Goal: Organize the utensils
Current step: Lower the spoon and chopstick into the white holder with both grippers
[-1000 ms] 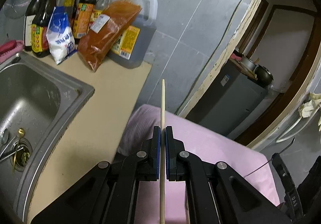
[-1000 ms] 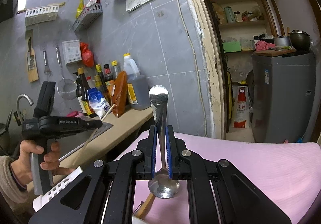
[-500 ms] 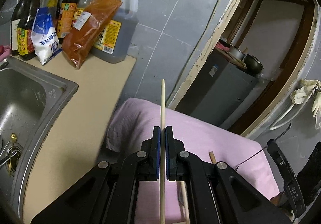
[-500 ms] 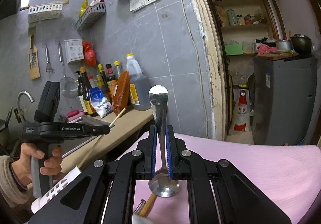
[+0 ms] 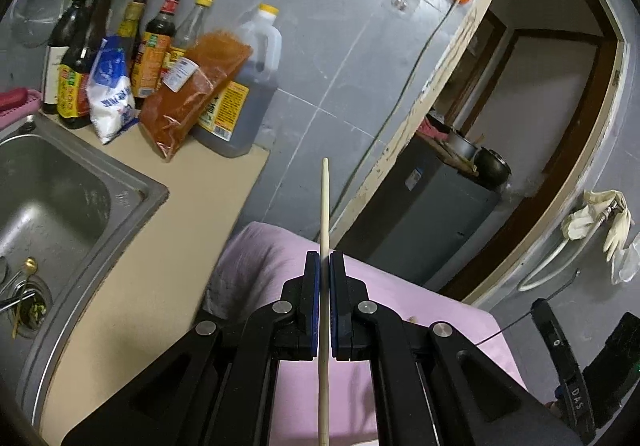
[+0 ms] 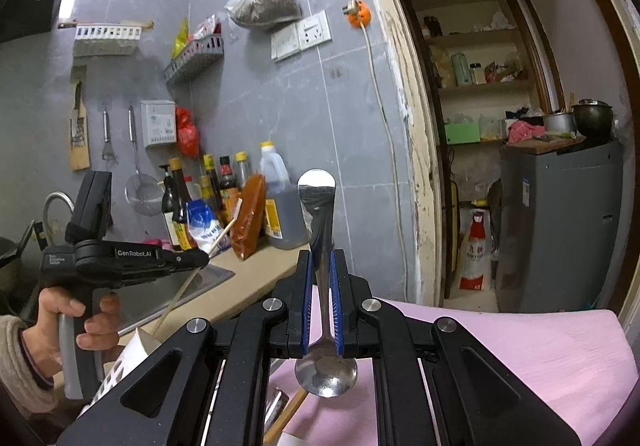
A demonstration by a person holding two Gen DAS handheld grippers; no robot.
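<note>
Left gripper (image 5: 324, 260) pinches a wooden chopstick (image 5: 324, 214) at frame centre, tip toward the grey wall above the pink cloth (image 5: 272, 258). Right gripper (image 6: 321, 260) clamps a metal spoon (image 6: 318, 214) (bowl nearest the camera, handle up), centre frame.

Sauce bottles (image 5: 160, 34), a white bag (image 5: 110, 94) and an orange-red pouch (image 5: 192, 86) crowd the tabletop's (image 5: 160, 230) back edge beside the steel sink (image 5: 60, 202).
</note>
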